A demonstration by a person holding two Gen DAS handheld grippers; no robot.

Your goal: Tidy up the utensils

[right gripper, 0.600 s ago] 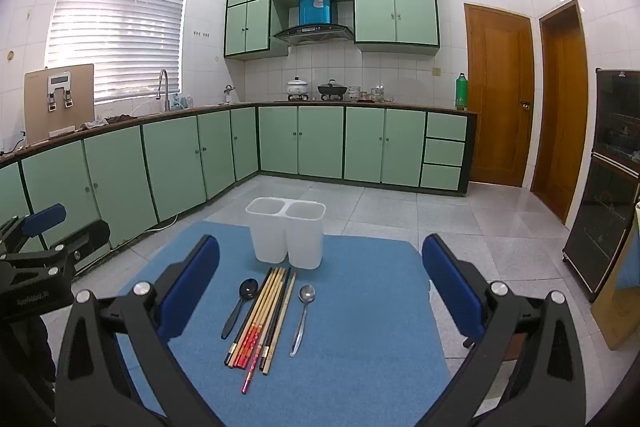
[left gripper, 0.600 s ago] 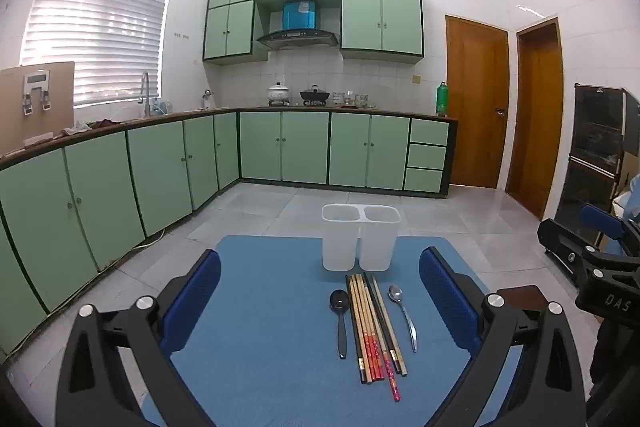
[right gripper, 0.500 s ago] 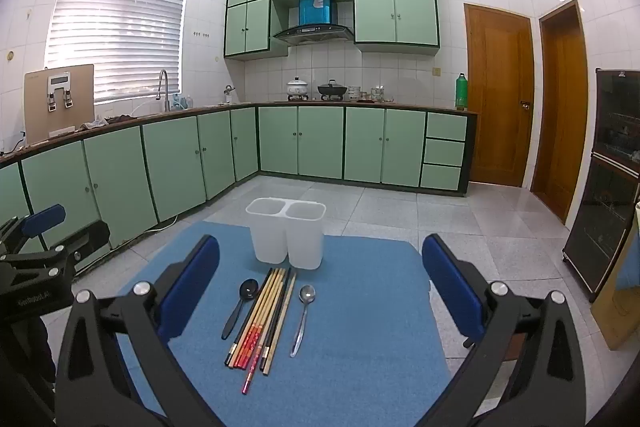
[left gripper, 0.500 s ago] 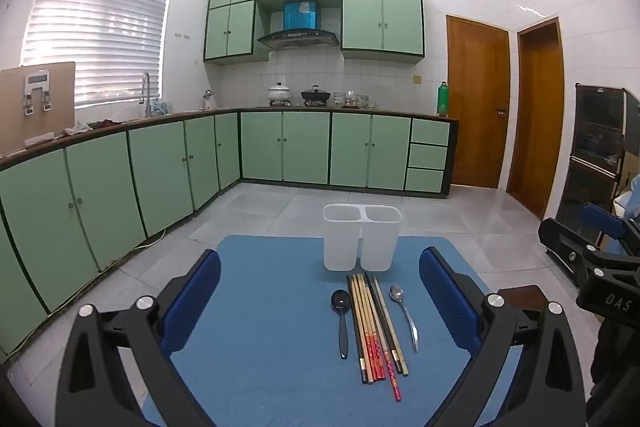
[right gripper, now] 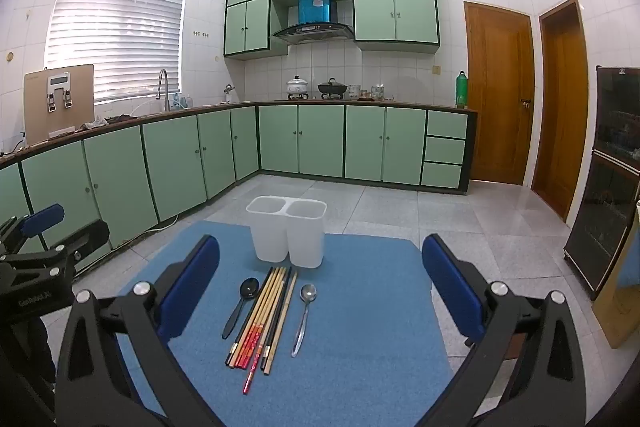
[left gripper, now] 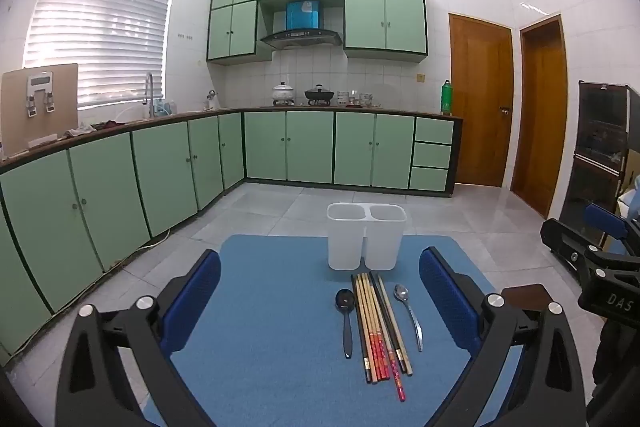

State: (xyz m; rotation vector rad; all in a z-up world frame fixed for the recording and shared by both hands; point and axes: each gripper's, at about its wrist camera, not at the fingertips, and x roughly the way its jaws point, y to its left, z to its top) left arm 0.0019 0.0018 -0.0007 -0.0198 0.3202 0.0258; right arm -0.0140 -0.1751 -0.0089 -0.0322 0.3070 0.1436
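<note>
Utensils are laid in a row on a blue mat (left gripper: 260,347) covering the desk, just in front of a white two-compartment holder (left gripper: 365,235) that stands upright near the mat's far edge. A bundle of chopsticks (left gripper: 378,325) is seen in the middle, with a black spoon (left gripper: 346,319) just beside it on the left and a metal spoon (left gripper: 409,309) just beside it on the right. Both holder compartments appear empty. The left gripper (left gripper: 320,301) is held above the near part of the mat, fingers (left gripper: 192,301) spread fully wide, nothing held. The right gripper (right gripper: 320,293) is likewise spread fully wide and empty, with the utensils framed between its fingers (right gripper: 454,291). No utensil is touched by either gripper.
</note>
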